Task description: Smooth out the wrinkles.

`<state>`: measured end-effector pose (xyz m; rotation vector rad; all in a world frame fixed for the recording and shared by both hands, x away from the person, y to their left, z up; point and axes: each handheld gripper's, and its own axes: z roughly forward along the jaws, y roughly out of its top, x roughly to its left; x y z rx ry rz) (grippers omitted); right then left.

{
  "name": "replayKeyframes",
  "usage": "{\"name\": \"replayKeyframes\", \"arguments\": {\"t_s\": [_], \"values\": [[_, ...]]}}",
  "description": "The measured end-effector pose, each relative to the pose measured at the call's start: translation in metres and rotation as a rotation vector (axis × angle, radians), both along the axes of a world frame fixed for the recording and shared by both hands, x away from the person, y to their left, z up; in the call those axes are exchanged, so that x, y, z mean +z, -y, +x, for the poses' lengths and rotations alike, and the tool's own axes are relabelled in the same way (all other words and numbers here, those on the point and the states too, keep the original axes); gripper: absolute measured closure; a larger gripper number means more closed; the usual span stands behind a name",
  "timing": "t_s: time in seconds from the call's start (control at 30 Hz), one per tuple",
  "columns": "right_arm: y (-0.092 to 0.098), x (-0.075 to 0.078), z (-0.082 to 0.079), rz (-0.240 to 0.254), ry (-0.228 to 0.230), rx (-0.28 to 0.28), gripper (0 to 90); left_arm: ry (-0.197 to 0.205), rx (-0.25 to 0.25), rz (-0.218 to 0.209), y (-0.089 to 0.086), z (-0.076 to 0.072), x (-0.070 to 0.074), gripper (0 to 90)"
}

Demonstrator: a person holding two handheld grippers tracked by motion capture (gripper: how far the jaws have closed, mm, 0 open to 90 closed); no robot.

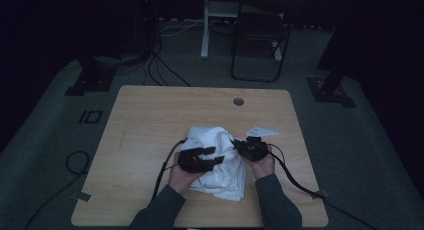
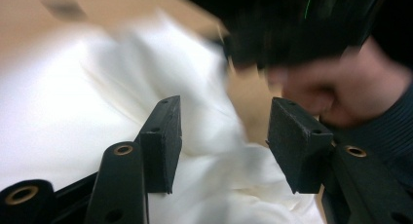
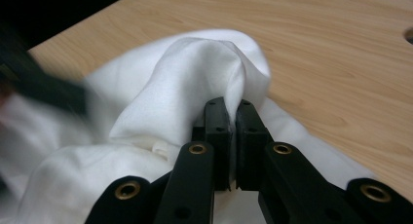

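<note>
A crumpled white cloth [image 1: 216,160] lay on the wooden desk [image 1: 150,120], toward six o'clock of the desk's centre and close to the person's edge. The right tool [image 3: 233,118] was clenched on a raised fold of that cloth, its two pads pressed nearly together with fabric pinched between them, and the fold stood up in a hump just beyond the pads. In the high view the right tool [image 1: 239,143] sat at the cloth's three o'clock edge. The left tool [image 2: 224,136] was released: its pads stood well apart above the cloth, touching nothing that could be made out, though the left gripper view was blurred. From above, the left tool [image 1: 212,155] hovered over the cloth's nine o'clock side.

Several things could have gone wrong from there. The right tool's grip looked narrow, taken on a thin ridge, so a pull might have slid the fabric out. With the left tool free, only one point held the cloth, and lifting might have bunched or dragged the heap toward three o'clock instead of spreading it. The left tool might also have closed on several layers at once, since the folds lay stacked beneath it.
</note>
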<state>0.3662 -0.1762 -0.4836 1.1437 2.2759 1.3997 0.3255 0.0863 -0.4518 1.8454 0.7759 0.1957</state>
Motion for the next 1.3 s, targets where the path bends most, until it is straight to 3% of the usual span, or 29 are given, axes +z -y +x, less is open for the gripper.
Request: {"name": "replayKeyframes", "arguments": {"t_s": [0.07, 0.1, 0.17, 0.23, 0.33, 0.4, 0.47, 0.53, 0.57, 0.67, 0.8, 0.87, 0.93, 0.97, 1.03, 1.1, 1.13, 1.2, 1.3], "values": [[0.006, -0.002, 0.0, -0.001, -0.004, -0.009, 86.4, 0.036, 0.086, -0.006, -0.023, 0.006, 0.012, 47.2], [0.008, -0.003, 0.0, -0.004, -0.007, -0.014, 86.4, 0.037, 0.155, 0.006, -0.035, 0.012, 0.014, 48.8], [0.011, -0.005, 0.0, -0.006, -0.012, -0.016, 86.4, 0.009, 0.2, 0.024, -0.049, 0.022, 0.01, 55.4], [0.013, -0.007, 0.0, -0.015, -0.015, -0.02, 86.3, -0.052, 0.196, 0.048, -0.055, 0.03, -0.004, 59.6], [0.017, -0.008, 0.0, -0.032, -0.019, -0.022, 86.0, -0.128, 0.106, 0.139, -0.043, 0.034, -0.035, 64.7], [0.02, -0.007, 0.0, -0.046, -0.021, -0.03, 84.3, -0.129, 0.083, 0.156, -0.035, 0.033, -0.047, 65.1], [0.023, -0.003, -0.003, -0.081, -0.005, -0.056, 75.5, -0.131, 0.087, 0.185, -0.027, 0.032, -0.058, 66.0], [0.028, 0.004, -0.007, -0.086, 0.019, -0.088, 67.0, -0.134, 0.078, 0.206, -0.022, 0.031, -0.065, 66.1], [0.031, 0.009, -0.009, -0.076, 0.039, -0.101, 63.8, -0.135, 0.078, 0.197, -0.021, 0.031, -0.066, 66.1], [0.038, 0.026, -0.017, -0.047, 0.086, -0.117, 57.6, -0.111, 0.092, 0.227, -0.015, 0.027, -0.066, 66.2], [0.028, 0.039, -0.024, -0.015, 0.117, -0.073, 48.7, -0.066, 0.124, 0.271, -0.009, 0.022, -0.067, 66.5], [0.016, 0.036, -0.021, -0.048, 0.098, -0.045, 45.0, -0.058, 0.132, 0.271, -0.008, 0.021, -0.068, 66.6], [0.004, 0.024, -0.012, -0.127, 0.024, -0.02, 45.2, -0.061, 0.135, 0.259, -0.01, 0.021, -0.069, 66.7], [0.0, 0.015, -0.007, -0.174, -0.022, 0.002, 58.4, -0.059, 0.137, 0.259, -0.01, 0.021, -0.069, 66.7], [0.0, 0.007, -0.001, -0.242, -0.04, 0.021, 77.1, -0.054, 0.137, 0.263, -0.011, 0.02, -0.069, 66.7], [0.01, 0.009, 0.005, -0.296, -0.021, -0.046, 81.0, -0.047, 0.141, 0.269, -0.01, 0.019, -0.069, 66.8], [0.018, 0.013, 0.008, -0.299, -0.005, -0.078, 81.1, -0.043, 0.142, 0.273, -0.009, 0.019, -0.069, 66.9], [0.032, 0.02, 0.013, -0.257, -0.004, -0.109, 80.3, -0.028, 0.156, 0.292, -0.006, 0.017, -0.068, 67.1], [0.03, 0.021, 0.015, -0.31, 0.042, -0.178, 70.5, -0.006, 0.188, 0.321, -0.002, 0.016, -0.068, 67.7]]}}
